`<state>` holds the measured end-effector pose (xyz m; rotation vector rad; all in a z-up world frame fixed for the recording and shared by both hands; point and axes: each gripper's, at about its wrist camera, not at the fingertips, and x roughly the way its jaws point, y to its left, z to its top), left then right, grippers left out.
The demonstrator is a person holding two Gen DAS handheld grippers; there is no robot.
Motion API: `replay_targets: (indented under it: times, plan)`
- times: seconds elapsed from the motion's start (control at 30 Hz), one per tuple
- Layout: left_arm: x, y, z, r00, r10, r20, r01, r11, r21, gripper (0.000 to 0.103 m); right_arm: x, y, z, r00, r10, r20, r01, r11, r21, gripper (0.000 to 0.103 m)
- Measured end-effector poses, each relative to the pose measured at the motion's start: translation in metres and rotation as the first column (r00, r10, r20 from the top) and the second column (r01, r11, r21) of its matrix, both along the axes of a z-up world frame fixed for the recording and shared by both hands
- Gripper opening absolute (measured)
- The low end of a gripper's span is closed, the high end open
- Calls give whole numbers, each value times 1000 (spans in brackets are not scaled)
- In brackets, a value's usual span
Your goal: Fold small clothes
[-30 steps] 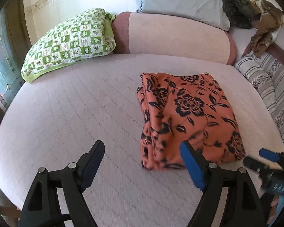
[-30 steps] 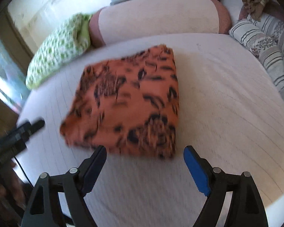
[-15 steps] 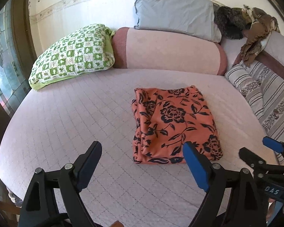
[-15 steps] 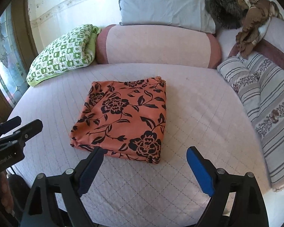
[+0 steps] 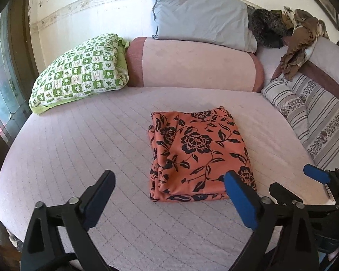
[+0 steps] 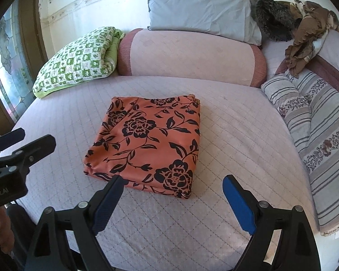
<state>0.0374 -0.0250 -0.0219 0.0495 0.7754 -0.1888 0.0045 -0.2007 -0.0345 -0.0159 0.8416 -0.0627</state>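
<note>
While the orange floral garment [image 6: 147,144] lies folded into a neat rectangle in the middle of the quilted bed [image 6: 226,158], I hold both tools back from it, empty. My left gripper [image 5: 169,198] is spread wide, nothing between the pads, hovering just short of the near edge of the cloth; my right gripper [image 6: 171,199] is likewise released, also near that edge. Judging by the stacked layers at the garment's left side, the fold looks finished, so hands-off makes sense. Cloth sits centred, well apart from the green checked pillow [image 5: 79,72] and the pink bolster [image 5: 192,65], probably for free working space. Hidden: the underside layers, any sleeves or waistband, so garment type unclear. Brown clothes heap [image 6: 305,45] at far right is too jumbled to identify. Near bed edge cut off by my fingers.
</note>
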Motion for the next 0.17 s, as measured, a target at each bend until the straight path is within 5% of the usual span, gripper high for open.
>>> replay_targets:
  times: [0.17]
  plan:
    - [9, -2, -3, 1000, 9, -3, -9, 1000, 7, 100, 6, 0, -2, 1000, -1, -5, 1, 1000, 4, 91]
